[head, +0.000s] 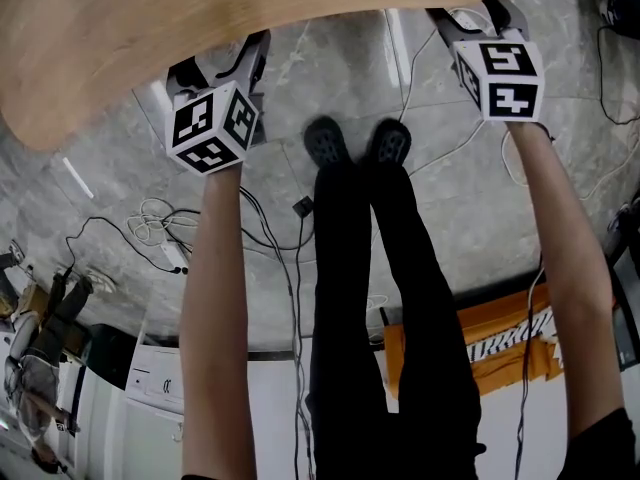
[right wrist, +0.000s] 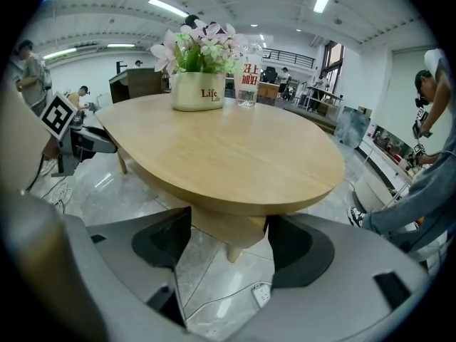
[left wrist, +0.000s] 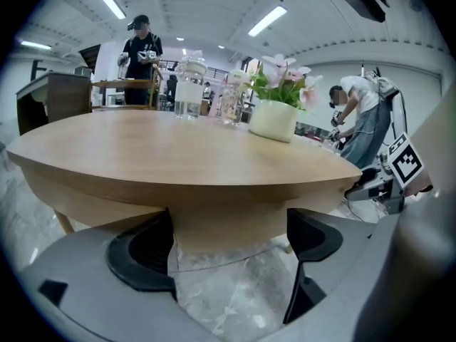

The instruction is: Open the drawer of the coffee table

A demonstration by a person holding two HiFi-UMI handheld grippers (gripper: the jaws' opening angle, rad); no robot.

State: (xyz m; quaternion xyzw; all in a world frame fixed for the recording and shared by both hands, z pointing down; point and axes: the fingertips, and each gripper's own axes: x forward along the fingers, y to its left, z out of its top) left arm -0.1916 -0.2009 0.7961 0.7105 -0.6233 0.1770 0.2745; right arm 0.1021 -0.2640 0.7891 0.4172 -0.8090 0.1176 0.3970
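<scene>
Table [right wrist: 235, 155] oval, pale wood, flowerpot [right wrist: 198, 90] on top; grey marble floor [head: 340, 68]; left tool [left wrist: 229, 223] and right tool [right wrist: 228, 223] spread apart, gripping nothing.

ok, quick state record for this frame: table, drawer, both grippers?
table: oval wooden coffee table; flower pot, jar and glass on top
drawer: wooden box under the top, looks shut; no handle visible
left gripper: open, empty, aimed at the box
right gripper: open, empty, at the table's edge
floor: grey stone, loose cables
</scene>
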